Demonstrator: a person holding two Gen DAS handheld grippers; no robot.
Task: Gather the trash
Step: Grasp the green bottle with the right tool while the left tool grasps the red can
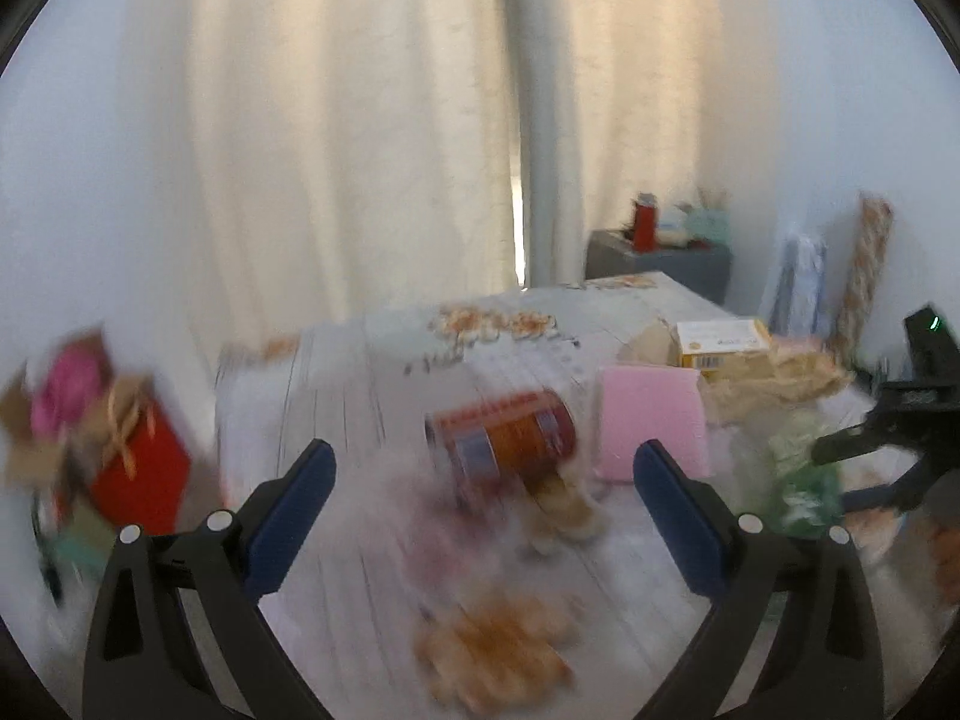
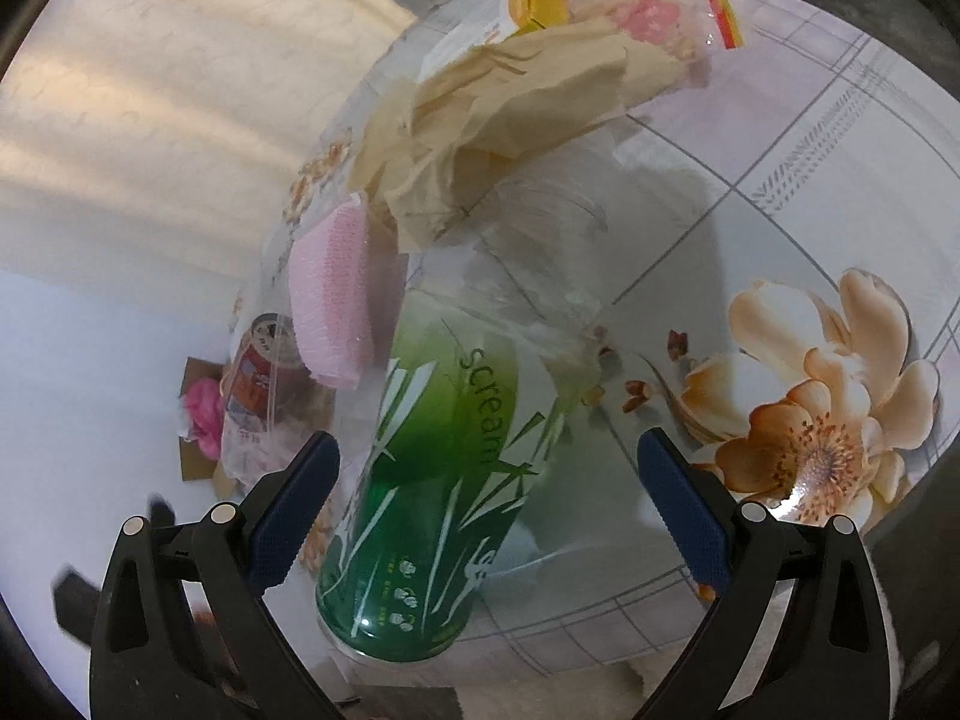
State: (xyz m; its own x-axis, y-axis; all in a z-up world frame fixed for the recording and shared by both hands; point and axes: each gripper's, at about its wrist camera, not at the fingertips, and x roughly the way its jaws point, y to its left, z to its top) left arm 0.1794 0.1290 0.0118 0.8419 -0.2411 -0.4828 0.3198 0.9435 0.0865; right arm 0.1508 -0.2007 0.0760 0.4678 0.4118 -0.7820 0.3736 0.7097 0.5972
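The left gripper (image 1: pixel 485 480) is hovering over the flowered tablecloth (image 1: pixel 372 372) with its blue-padded fingers (image 1: pixel 292 510) spread wide and nothing between them. Straight ahead of it, just past the fingertips, an orange-and-red can (image 1: pixel 504 435) is lying on its side on the cloth, blurred by motion. Ahead and slightly to the right of that gripper, a pink sponge (image 1: pixel 651 420) is sitting just beside the can, and farther right a yellow box (image 1: pixel 723 342) and crumpled brown paper (image 1: pixel 774 384) are piling together. Off to its left, a red gift box (image 1: pixel 141 474) is showing beyond the table edge.

The right gripper (image 2: pixel 489 483) is also standing wide open, gripping nothing. A green can (image 2: pixel 444 480) is lying between its open fingers, with visible gaps to both pads, its base toward the camera and its far end under a clear plastic bag (image 2: pixel 540 228). Beyond the green can, the brown paper (image 2: pixel 504 120) is resting on the plastic, with the yellow box (image 2: pixel 537 0) farther still. Ahead and to the left of this gripper, the pink sponge (image 2: pixel 333 294) is sitting on edge, and the orange-and-red can (image 2: pixel 258 366) is lying just past it, near the table's edge.
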